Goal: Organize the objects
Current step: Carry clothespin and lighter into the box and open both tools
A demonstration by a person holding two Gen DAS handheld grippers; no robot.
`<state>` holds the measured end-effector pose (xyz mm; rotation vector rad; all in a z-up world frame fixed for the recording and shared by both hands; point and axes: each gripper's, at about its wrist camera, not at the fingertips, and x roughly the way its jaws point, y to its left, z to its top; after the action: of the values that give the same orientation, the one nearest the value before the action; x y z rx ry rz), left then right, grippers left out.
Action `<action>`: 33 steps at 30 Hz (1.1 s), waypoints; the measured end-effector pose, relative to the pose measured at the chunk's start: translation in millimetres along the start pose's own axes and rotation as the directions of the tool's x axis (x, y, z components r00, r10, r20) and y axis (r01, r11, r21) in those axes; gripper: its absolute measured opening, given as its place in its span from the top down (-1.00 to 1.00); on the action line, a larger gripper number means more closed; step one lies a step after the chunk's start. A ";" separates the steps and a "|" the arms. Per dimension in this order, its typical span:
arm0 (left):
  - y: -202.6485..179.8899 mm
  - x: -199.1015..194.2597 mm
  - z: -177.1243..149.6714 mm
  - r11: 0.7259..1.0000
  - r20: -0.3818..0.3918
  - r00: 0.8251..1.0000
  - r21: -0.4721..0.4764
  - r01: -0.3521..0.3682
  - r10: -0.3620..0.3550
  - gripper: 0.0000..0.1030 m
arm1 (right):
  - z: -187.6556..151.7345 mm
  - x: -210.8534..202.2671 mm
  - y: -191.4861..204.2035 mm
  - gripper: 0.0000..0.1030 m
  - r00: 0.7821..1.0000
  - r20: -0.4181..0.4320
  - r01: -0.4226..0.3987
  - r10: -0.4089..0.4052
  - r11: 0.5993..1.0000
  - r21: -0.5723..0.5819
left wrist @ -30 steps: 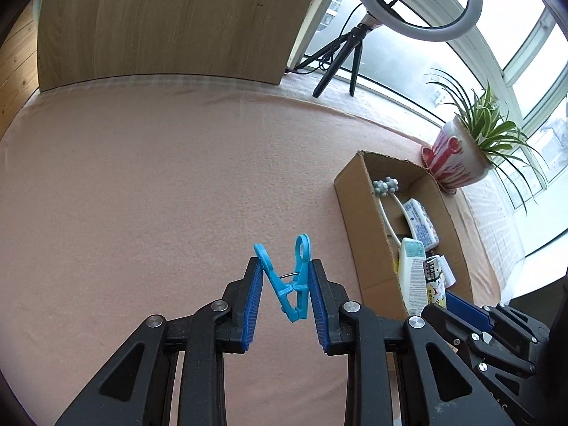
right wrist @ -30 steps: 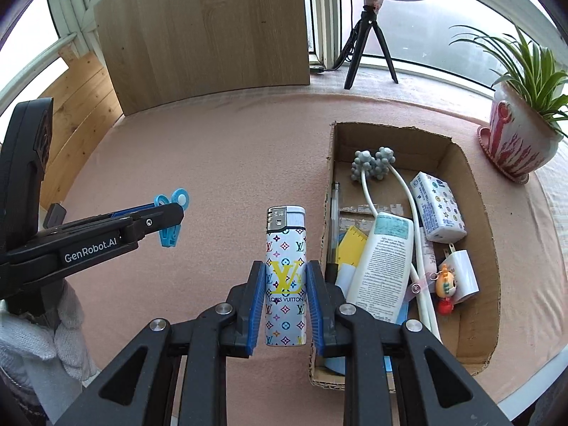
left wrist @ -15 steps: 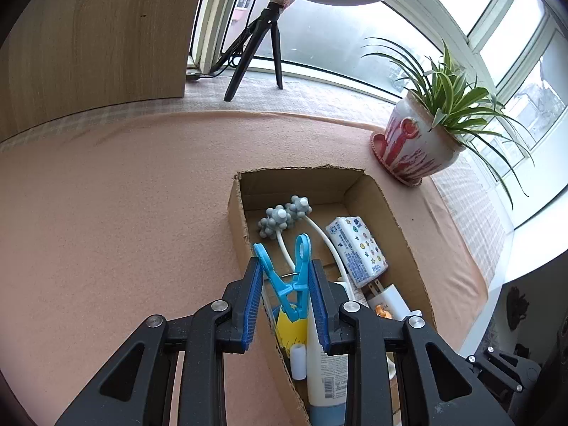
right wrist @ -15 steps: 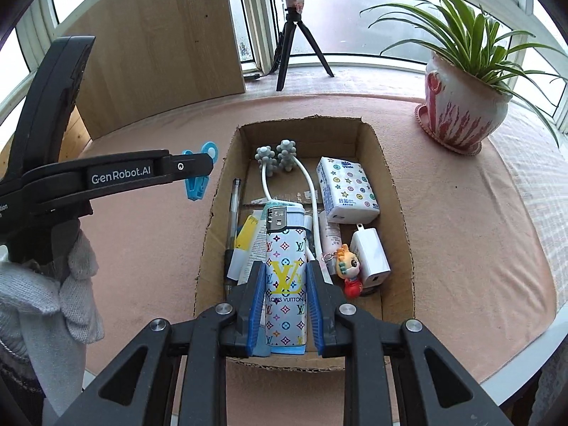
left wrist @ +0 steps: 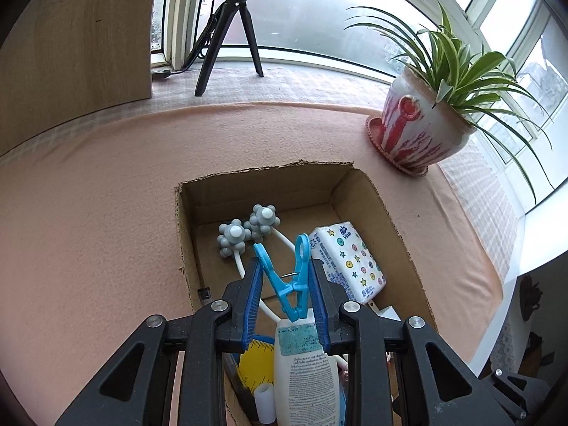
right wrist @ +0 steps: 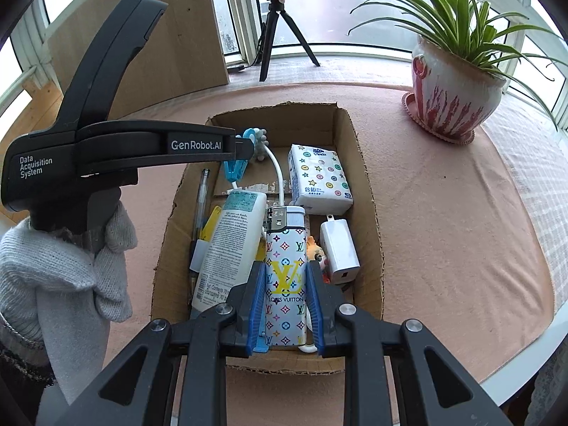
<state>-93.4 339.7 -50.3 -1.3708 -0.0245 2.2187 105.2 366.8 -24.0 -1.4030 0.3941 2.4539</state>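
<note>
Two hand-held grippers hung over an open cardboard box (right wrist: 365, 191) at the centre of the frame, on a worktop (right wrist: 454, 234) covered in pink cloth. The left hand-held gripper (left wrist: 285, 296) was clamped on a blue plastic clothespin (left wrist: 289, 280), pinched at its spread handle ends, its jaws pointing down towards a white lotion bottle (left wrist: 305, 372). The peg looked light, stiff and sprung, likely to twist or pop free unless squeezed squarely across its handles. The right hand-held gripper (right wrist: 285, 294) was closed on a lighter (right wrist: 285, 273), white with coloured monogram print and a metal cap, gripped across its lower body above the box's near end; its glossy shell looked slippery but rigid, best held at mid-body
</note>
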 end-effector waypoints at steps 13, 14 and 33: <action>0.7 2.6 -0.4 0.999 -0.005 0.999 0.008 -0.034 0.034 0.44 | 0.7 6.4 -1.0 0.59 1.000 -0.015 0.001 -0.001 1.000 0.001; 1.3 2.2 -0.3 0.999 -0.004 0.999 0.004 -0.039 0.039 0.39 | 0.5 6.1 -0.7 0.59 1.000 -0.013 0.002 -0.002 1.000 0.001; 39.1 -43.9 -2.7 0.995 0.044 0.995 -0.036 -0.089 0.090 -0.18 | 6.1 -2.9 24.1 0.03 0.999 0.033 0.012 -0.012 1.000 -0.004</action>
<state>-92.5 286.0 -26.3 -1.3636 -0.0175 2.3337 92.7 346.5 -16.3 -1.3611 0.3722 2.4659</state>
